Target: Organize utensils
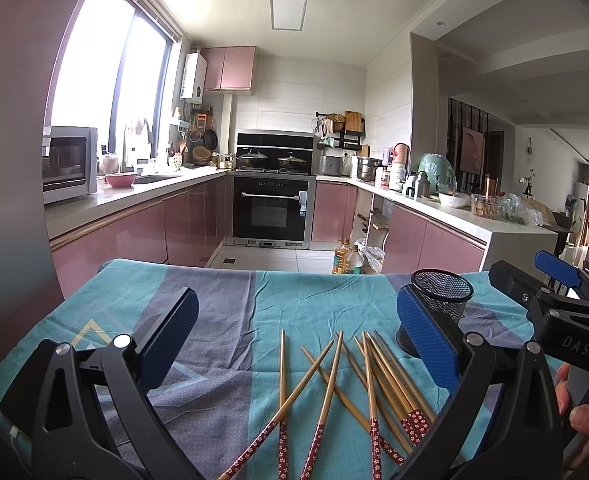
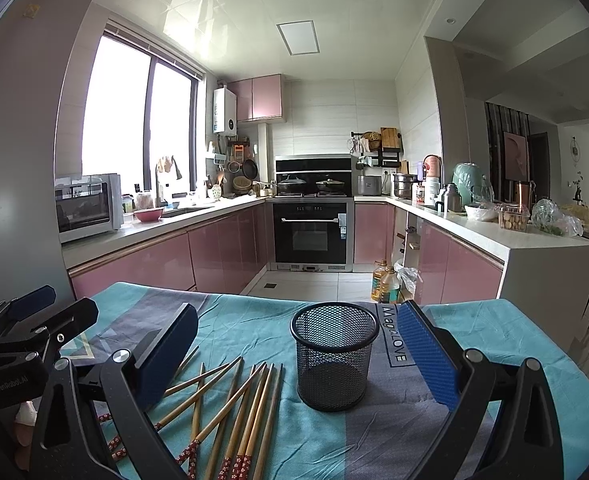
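Several wooden chopsticks (image 1: 346, 392) with red flowered ends lie loose on the teal and grey cloth (image 1: 222, 312); they also show in the right wrist view (image 2: 238, 408). A black mesh cup (image 2: 334, 356) stands upright and empty to their right; it also shows in the left wrist view (image 1: 438, 300). My left gripper (image 1: 294, 344) is open and empty, just above the chopsticks. My right gripper (image 2: 298, 356) is open and empty, its jaws either side of the cup and clear of it.
The table's far edge (image 2: 254, 296) drops to the tiled kitchen floor. Oil bottles (image 2: 384, 282) stand on the floor beyond it. Pink cabinets and counters (image 2: 474, 224) ring the room. The right gripper's body (image 1: 554, 308) sits beside the cup.
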